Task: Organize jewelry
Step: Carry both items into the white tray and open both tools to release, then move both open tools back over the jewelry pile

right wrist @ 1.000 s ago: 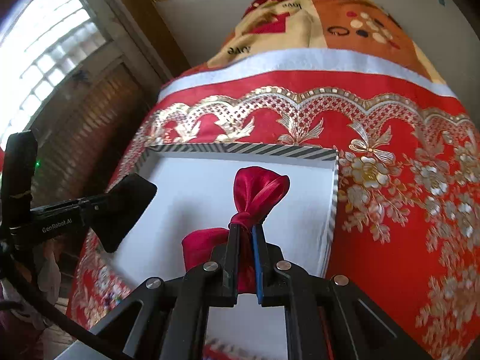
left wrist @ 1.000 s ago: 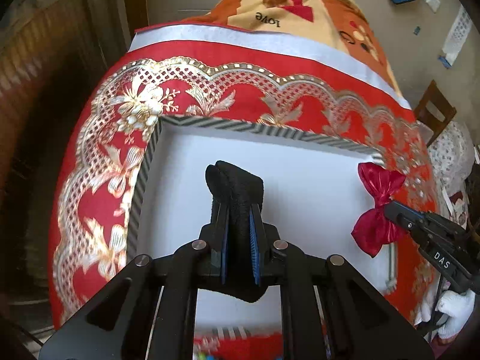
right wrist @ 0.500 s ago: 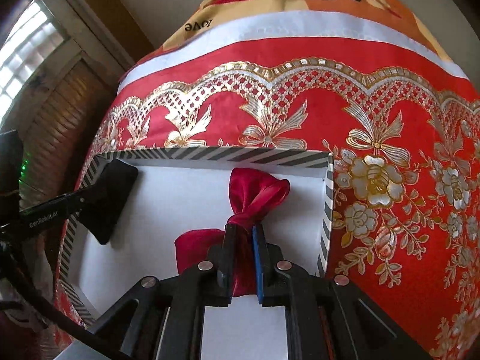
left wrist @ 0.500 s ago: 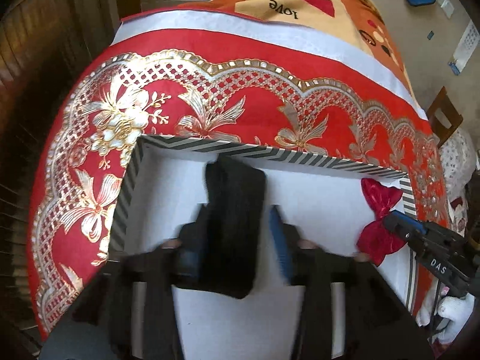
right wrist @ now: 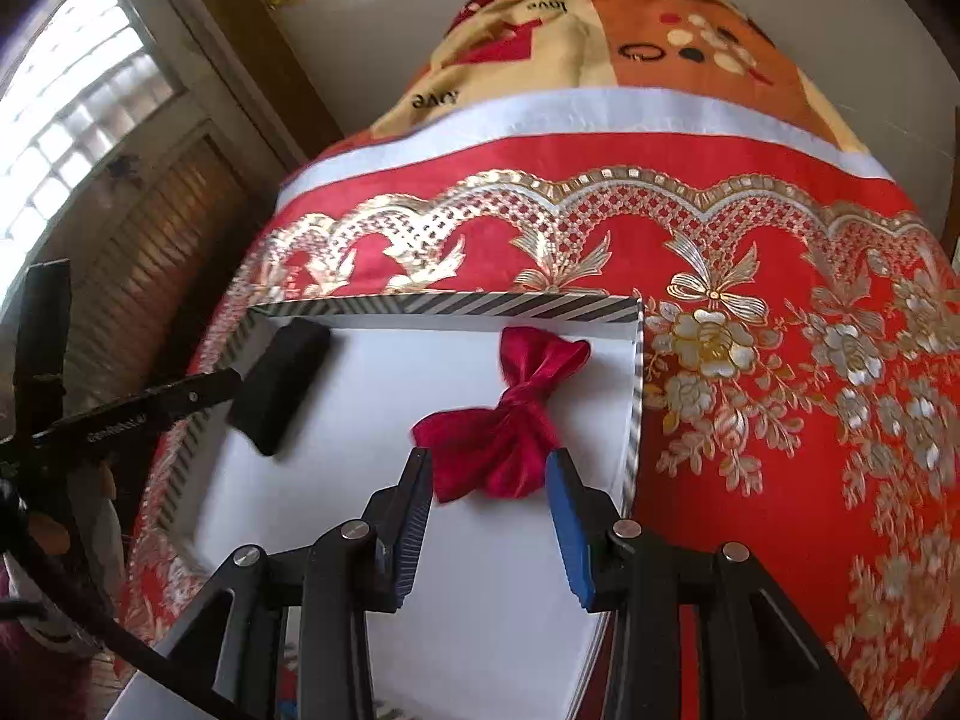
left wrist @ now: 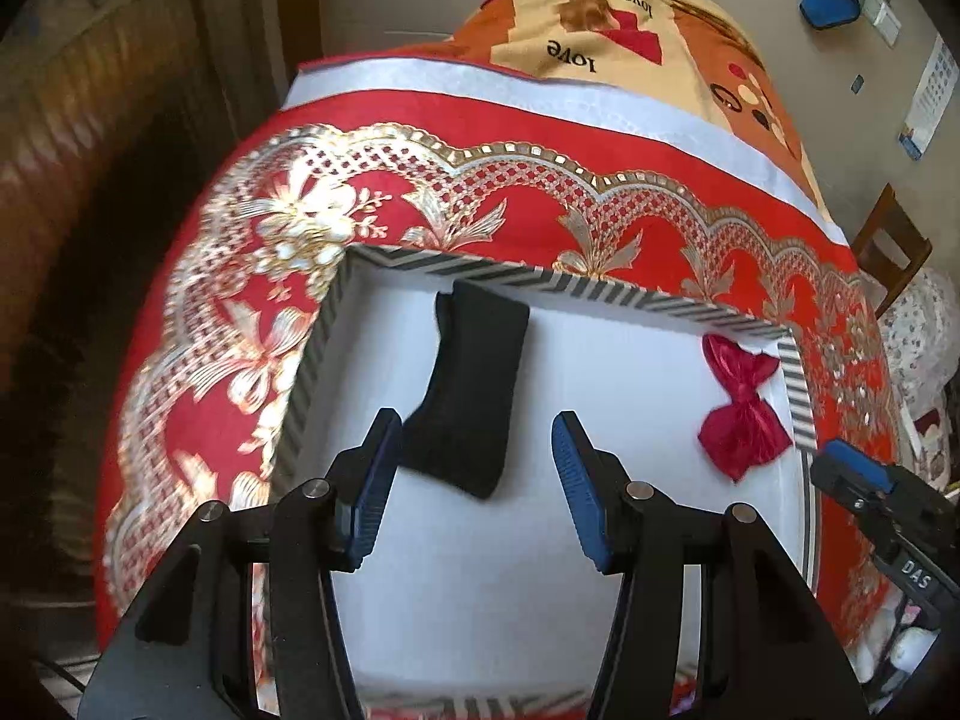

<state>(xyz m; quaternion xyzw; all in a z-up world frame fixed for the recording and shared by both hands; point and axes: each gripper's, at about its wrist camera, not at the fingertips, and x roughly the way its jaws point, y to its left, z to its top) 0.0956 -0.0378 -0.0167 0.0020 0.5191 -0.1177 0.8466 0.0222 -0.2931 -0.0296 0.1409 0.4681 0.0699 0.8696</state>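
A white box with a black-and-white striped rim (left wrist: 600, 289) lies on the red and gold cloth. A black velvet bow (left wrist: 468, 396) lies inside it at the far left. A red satin bow (left wrist: 741, 414) lies inside at the far right. My left gripper (left wrist: 477, 480) is open and empty, just short of the black bow. My right gripper (right wrist: 489, 501) is open and empty, its fingers either side of the red bow's (right wrist: 510, 420) near end. The black bow (right wrist: 279, 387) and the box rim (right wrist: 456, 303) also show in the right wrist view.
The red and gold embroidered cloth (right wrist: 780, 390) covers the surface around the box. A patterned blanket (left wrist: 630, 42) lies beyond it. A wooden chair (left wrist: 888, 246) stands at the right. A window and wooden shutters (right wrist: 90, 120) are at the left.
Both grippers have opened and let go of their bows, which now lie in the box. Both grippers have drawn back a little.
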